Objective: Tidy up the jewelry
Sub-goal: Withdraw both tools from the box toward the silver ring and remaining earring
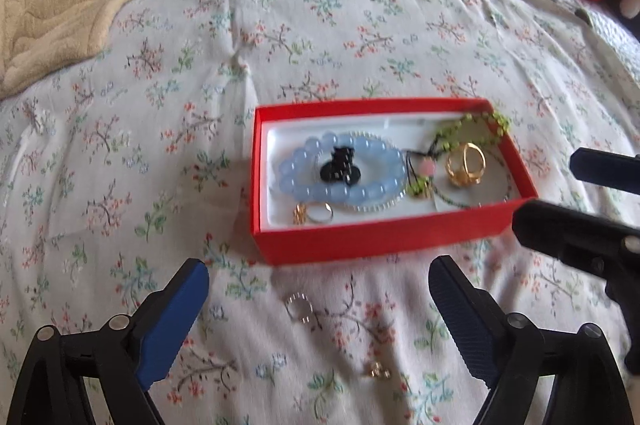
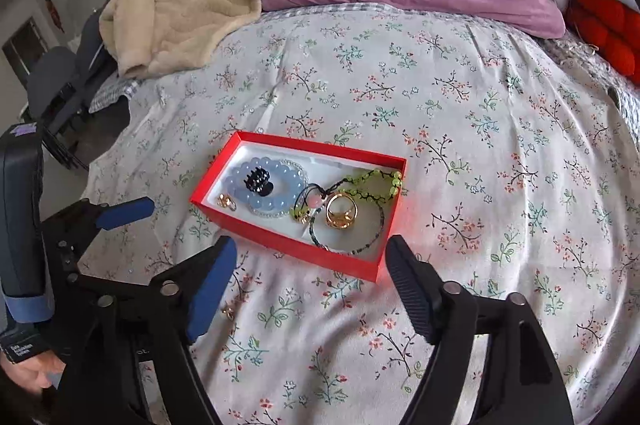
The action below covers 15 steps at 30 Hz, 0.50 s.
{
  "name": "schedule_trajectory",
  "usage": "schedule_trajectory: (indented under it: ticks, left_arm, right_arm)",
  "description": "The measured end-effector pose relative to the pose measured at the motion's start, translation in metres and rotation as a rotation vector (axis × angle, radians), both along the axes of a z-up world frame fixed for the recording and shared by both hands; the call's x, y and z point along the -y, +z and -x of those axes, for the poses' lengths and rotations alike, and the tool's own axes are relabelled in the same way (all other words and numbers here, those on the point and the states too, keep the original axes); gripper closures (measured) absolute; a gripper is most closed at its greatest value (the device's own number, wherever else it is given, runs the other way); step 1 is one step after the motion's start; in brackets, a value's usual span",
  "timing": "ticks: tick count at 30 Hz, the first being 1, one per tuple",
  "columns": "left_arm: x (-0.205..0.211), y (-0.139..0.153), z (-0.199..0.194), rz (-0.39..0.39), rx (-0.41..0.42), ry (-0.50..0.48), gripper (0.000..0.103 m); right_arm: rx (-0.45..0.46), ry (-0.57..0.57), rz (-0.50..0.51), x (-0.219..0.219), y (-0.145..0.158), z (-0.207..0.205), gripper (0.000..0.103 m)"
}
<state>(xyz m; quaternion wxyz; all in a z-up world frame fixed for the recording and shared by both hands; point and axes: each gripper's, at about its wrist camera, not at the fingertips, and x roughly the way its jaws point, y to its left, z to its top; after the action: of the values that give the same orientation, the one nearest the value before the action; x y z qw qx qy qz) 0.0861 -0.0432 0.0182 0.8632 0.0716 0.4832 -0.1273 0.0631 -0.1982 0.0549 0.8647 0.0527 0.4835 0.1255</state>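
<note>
Sorting jewelry into red box (image 1: 380, 237), mostly done.
Both hand-held grippers wide open, empty; silver ring (image 1: 299, 307), gold earring (image 1: 377, 370) left on near bed.

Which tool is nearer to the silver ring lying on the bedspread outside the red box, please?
Left. The silver ring lies directly between the open left tool's fingers. The right tool, also open, sits further right, by the red box's near corner.

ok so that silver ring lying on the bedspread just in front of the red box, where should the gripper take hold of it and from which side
Probably from above. The silver ring lies nearly flat on the soft floral bedspread, so there is little height to pinch from the side. Straddle the band across its width, one pad on each outer edge. The left gripper is open with the ring between its fingers.
</note>
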Motion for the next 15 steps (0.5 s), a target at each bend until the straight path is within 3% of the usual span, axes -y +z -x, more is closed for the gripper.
schedule_trajectory:
  ticks: [7, 15]
  left_arm:
    - [-0.001, -0.005, 0.02, -0.046, -0.029, -0.029, 0.001]
    - [-0.019, -0.018, 0.024, -0.066, -0.061, -0.002, 0.001]
  right_arm:
    - [-0.008, 0.0, 0.052, 0.006, -0.003, 0.023, 0.001]
    - [-0.019, -0.074, 0.069, 0.029, -0.008, 0.036, 0.0]
